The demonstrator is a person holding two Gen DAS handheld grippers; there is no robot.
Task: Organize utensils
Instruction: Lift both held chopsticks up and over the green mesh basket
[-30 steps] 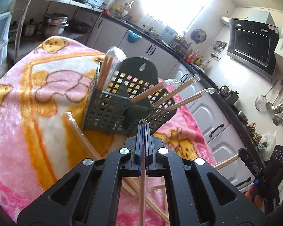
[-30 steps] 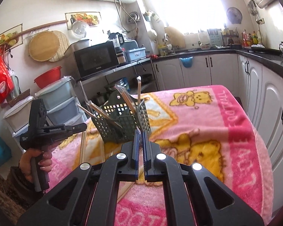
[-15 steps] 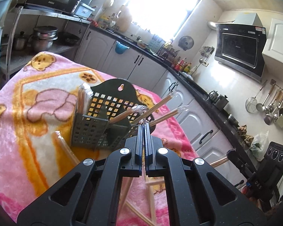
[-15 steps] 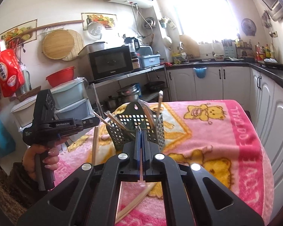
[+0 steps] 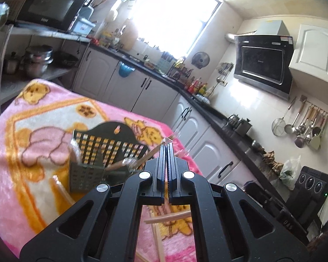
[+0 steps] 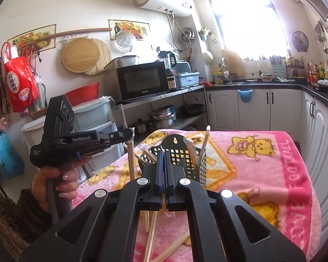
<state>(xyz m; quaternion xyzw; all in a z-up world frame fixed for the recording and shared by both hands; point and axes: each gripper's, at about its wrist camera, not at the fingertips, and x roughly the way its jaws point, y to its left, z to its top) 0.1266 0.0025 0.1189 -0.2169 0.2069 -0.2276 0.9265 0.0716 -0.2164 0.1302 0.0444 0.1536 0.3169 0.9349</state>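
I have a chopstick (image 6: 131,152) pinched in my left gripper (image 6: 132,133), seen clearly from the right wrist view: it hangs close to upright, its long axis running top to bottom, with its lower end just beside the near-left corner of the holder (image 6: 181,152). I judge the coming move turns on that offset: the stick sits to the left of the holder's open top, so it has to travel right and a little farther before it goes down into a compartment. The left gripper is plainly the nearer one for this.

From the left wrist view the left gripper (image 5: 167,145) has its jaws drawn together with only a thin slit between them, and the wrapped tip of the stick shows at the jaw ends. The holder (image 5: 107,152) lies below and to the left there, standing on the pink blanket (image 5: 21,152) over the tabletop, with several sticks already leaning out of it.

My right gripper (image 6: 163,152) points straight at the holder from the near side. Its jaws are together; a thin pale sliver shows in the gap, but I cannot tell whether that is a stick held or just something behind. Loose chopsticks (image 6: 152,235) lie on the blanket near me, under the right gripper, waiting their turn.
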